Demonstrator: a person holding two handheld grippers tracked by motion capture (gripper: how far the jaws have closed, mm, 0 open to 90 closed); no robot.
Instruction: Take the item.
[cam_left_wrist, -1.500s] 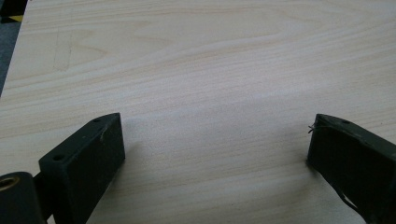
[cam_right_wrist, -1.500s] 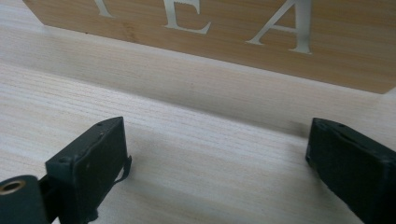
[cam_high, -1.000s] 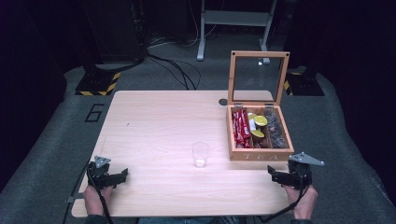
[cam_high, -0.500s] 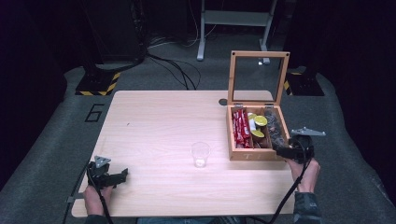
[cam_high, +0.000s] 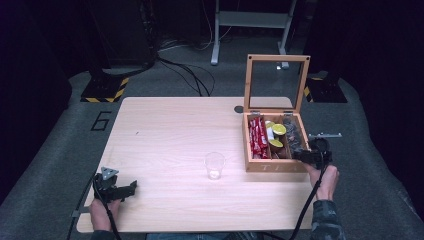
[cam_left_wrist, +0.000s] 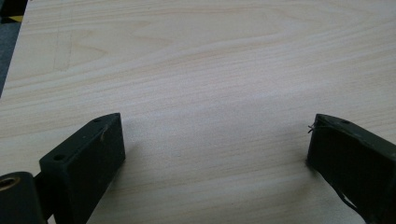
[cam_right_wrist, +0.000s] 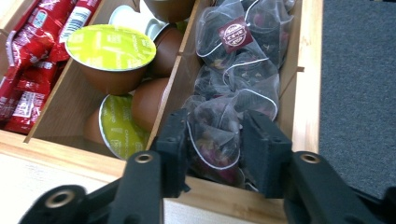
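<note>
A person's right gripper (cam_right_wrist: 212, 154) dips into the right-hand compartment of an open wooden box (cam_high: 272, 165) at the table's three o'clock edge, its jaws having just been closing around a clear mesh tea bag (cam_right_wrist: 215, 140) that sits between them. In the right gripper view the black pads flank the bag on both sides and appear to touch its mesh, though whether they press firmly enough to lift it is hard to judge from this angle. More tea bags (cam_right_wrist: 243, 51) lie piled behind it toward twelve o'clock; brown coffee capsules with green lids (cam_right_wrist: 109, 49) fill the middle compartment, and red sachets (cam_right_wrist: 32, 51) the left one. The box lid (cam_high: 276, 82) stands upright at the far side.

A clear plastic cup (cam_high: 214, 165) waits, upright and seemingly empty, near the table's centre, at about nine o'clock from the box and well apart from it. The left gripper (cam_high: 117, 189) rests at the table's (cam_high: 170, 125) seven o'clock corner, jaws spread wide over bare wood.

The step in hand looks to be the pick: securing one tea bag. The next move likely calls for finishing the squeeze, lifting the bag straight up clear of the divider and its neighbours, then carrying it toward the cup.
</note>
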